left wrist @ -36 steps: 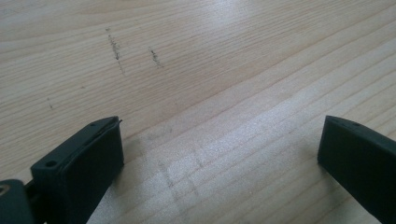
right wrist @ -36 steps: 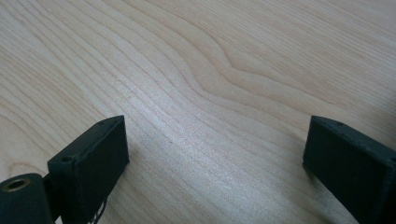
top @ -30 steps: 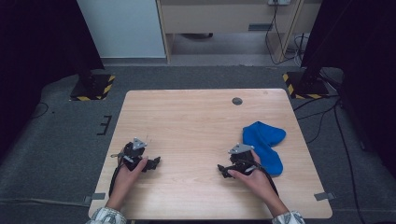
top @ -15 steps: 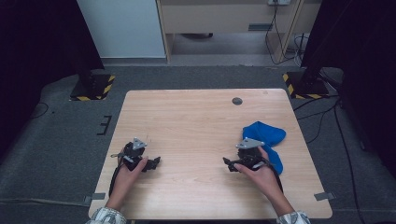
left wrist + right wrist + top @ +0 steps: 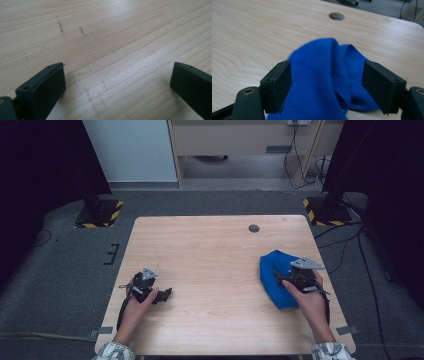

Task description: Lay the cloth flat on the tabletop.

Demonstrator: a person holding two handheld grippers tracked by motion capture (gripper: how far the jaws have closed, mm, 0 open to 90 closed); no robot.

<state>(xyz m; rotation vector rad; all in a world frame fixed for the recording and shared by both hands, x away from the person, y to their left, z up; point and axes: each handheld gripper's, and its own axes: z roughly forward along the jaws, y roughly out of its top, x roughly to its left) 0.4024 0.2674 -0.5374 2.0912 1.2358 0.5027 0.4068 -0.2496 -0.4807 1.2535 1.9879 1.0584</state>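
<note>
the right hand-held gripper hangs over the blue cloth at the right of the surface, jaws spread and just now narrowing, cloth between them, not yet pinched. closing too high could catch a single fold, which may slip. the left hand-held gripper rests spread, empty.

This looks like a lab or a recording room in an office building. A plain wooden desk with a round cable hole stands alone on grey carpet. Beyond the desk's far corners, black stands rest on bases marked with yellow and black hazard tape. Dark curtains hang at both sides of the desk, and cables trail over the floor behind it, beside a white panel.
</note>
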